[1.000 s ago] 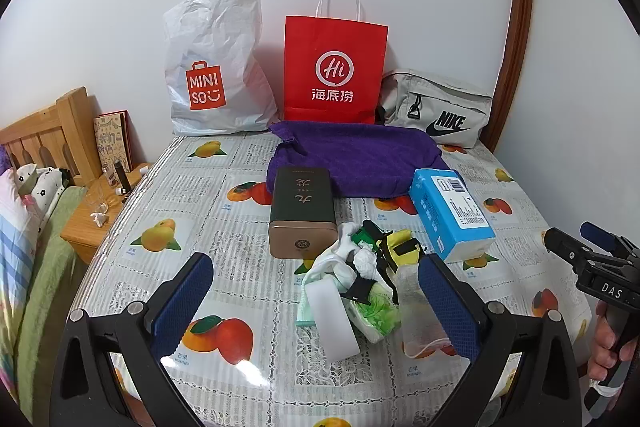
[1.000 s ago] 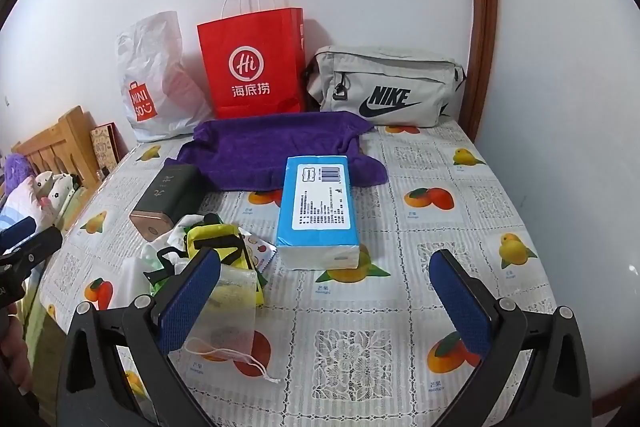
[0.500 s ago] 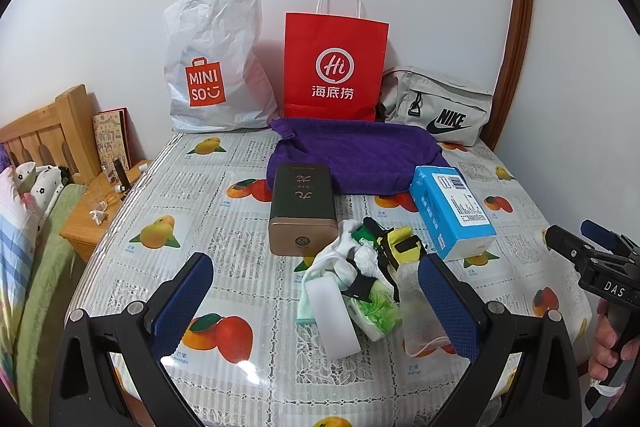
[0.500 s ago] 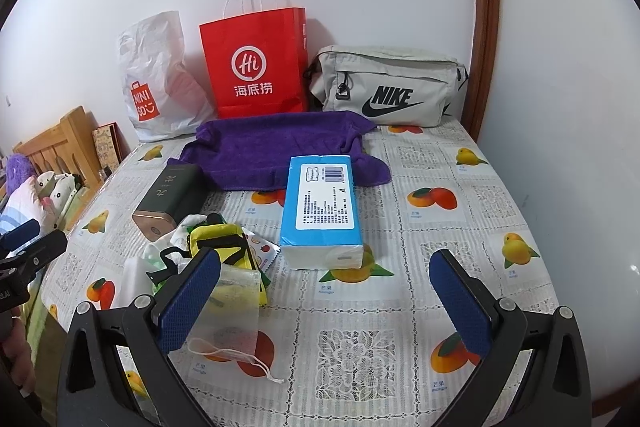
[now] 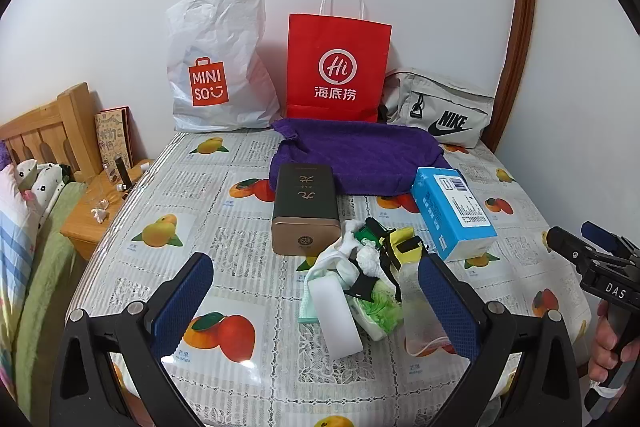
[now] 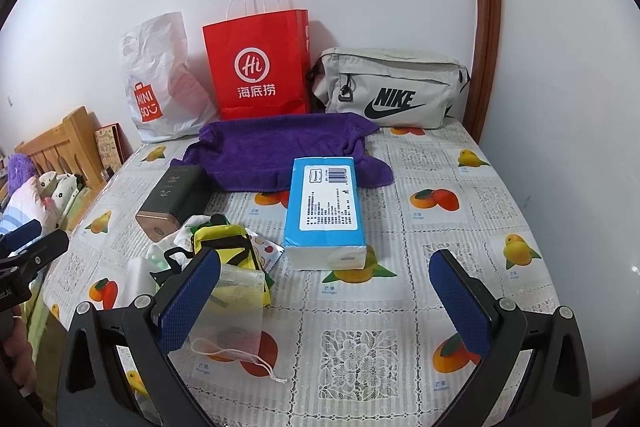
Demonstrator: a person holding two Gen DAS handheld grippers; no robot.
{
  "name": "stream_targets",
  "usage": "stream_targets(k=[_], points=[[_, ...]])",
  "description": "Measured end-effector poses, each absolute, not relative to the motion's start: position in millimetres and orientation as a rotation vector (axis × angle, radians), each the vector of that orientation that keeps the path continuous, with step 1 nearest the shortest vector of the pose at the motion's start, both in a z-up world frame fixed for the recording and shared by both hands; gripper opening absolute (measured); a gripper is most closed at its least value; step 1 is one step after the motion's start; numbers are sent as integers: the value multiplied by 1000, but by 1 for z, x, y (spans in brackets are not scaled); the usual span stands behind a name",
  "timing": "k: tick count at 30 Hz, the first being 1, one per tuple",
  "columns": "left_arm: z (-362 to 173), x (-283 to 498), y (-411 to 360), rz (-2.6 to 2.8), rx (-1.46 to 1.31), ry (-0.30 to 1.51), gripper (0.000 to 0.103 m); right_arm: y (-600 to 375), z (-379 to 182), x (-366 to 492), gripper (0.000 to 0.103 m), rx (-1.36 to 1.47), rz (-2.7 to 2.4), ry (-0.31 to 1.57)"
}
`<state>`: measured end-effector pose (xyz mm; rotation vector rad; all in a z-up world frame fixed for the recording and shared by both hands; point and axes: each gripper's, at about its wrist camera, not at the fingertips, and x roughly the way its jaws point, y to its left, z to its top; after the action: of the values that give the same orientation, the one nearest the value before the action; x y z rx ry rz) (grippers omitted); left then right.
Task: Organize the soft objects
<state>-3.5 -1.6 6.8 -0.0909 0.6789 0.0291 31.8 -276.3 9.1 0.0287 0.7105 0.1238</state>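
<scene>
A pile of soft items [image 5: 360,279] lies on the fruit-print tablecloth [image 5: 168,187]: a white sponge [image 5: 334,311], a yellow-and-black pouch [image 6: 226,245], a mesh drawstring bag [image 6: 234,311] and white cloths. A purple towel [image 5: 360,155] lies behind, with a blue tissue pack [image 6: 324,211] and a dark box [image 5: 304,207] in front of it. My left gripper [image 5: 316,303] is open just before the pile. My right gripper [image 6: 324,303] is open, empty, in front of the tissue pack.
A white MINISO bag [image 5: 218,67], a red paper bag [image 5: 336,67] and a grey Nike bag [image 5: 436,107] stand against the wall. A wooden nightstand [image 5: 96,207] and bed [image 5: 24,227] are left of the table. A wall closes the right side.
Both grippers have drifted slightly; the view shifted a little. Nothing on the table moved and both stay open.
</scene>
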Motion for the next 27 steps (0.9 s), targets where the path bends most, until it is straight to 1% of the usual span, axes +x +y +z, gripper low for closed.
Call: stream_targets(k=[27], points=[[7, -5, -1, 29, -92, 674, 103, -277, 12, 32, 103, 34, 130, 703]])
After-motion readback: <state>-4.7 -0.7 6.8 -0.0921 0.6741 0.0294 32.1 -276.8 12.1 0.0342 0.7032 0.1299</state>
